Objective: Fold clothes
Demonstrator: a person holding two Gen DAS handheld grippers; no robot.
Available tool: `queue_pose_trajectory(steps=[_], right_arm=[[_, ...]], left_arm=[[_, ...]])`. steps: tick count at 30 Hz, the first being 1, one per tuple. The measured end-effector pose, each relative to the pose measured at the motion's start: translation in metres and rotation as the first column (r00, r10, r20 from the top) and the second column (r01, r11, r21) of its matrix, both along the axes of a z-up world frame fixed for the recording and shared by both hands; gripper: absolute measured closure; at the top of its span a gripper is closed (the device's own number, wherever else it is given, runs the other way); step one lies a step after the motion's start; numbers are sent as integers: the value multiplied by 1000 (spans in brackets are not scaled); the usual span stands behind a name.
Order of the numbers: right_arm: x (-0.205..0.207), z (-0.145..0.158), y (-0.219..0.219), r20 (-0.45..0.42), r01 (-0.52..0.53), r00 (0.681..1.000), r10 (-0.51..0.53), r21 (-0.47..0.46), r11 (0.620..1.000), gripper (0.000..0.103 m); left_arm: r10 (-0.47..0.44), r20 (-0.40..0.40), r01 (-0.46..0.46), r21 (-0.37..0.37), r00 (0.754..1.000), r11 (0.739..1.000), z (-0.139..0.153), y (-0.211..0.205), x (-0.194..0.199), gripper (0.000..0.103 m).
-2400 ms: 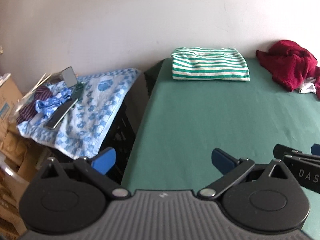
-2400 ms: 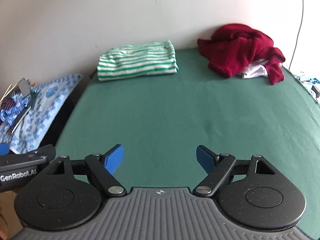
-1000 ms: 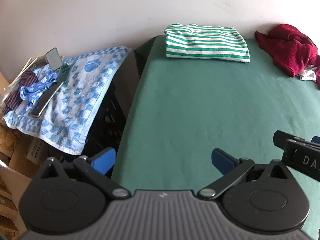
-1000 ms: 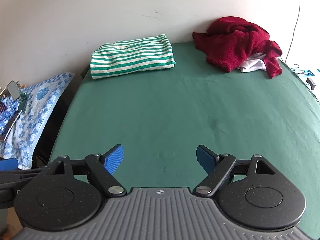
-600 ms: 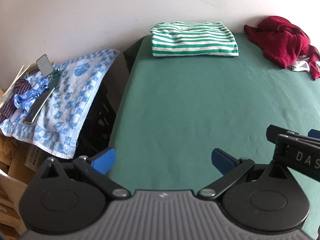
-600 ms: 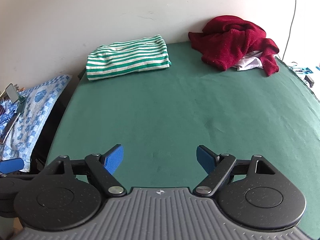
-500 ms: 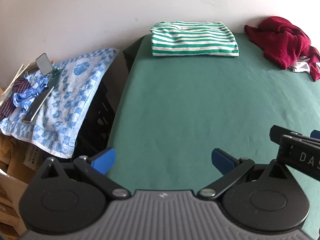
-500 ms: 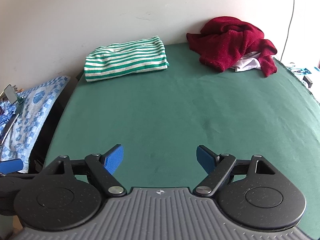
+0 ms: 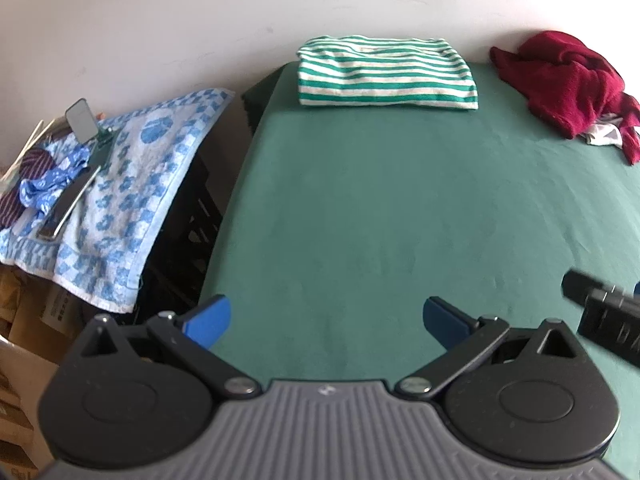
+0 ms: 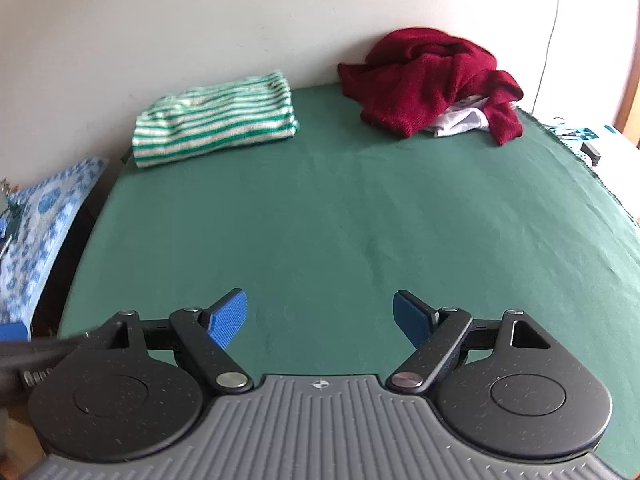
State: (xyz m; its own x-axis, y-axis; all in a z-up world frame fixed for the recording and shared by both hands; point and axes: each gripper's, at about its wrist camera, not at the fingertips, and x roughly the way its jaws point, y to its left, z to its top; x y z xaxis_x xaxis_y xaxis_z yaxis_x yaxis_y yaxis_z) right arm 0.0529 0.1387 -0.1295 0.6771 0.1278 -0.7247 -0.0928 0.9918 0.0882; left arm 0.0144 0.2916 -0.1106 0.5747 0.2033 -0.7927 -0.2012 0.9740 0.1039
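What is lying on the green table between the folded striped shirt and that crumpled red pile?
Nothing: in the right wrist view only bare green table cover shows between the striped shirt and the red pile.

We note the surface [image 10: 340, 220] is covered in plain dark green cloth. The folded shirt [image 10: 216, 130] carries horizontal green and off-white stripes. The crumpled sweater [image 10: 432, 76] is deep crimson, solid, with a white garment [image 10: 460, 120] showing beneath it. The towel [image 9: 132, 184] to the side is pale blue-white with blue floral motifs and a checked blue border. We record the left tongs [image 9: 326, 320] and right tongs [image 10: 320, 322] as black with blue fingertip pads [image 10: 228, 318] and grey ribbed bodies. The wall [image 10: 200, 20] is off-white.
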Motion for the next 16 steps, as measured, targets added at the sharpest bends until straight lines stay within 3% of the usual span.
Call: queue_pose_trajectory(steps=[16], right_arm=[[0,-4,17,-8,-86,996,85,-23,996,20]], left_arm=[[38,3,-38,-3,999,999,-2,11,0,0]])
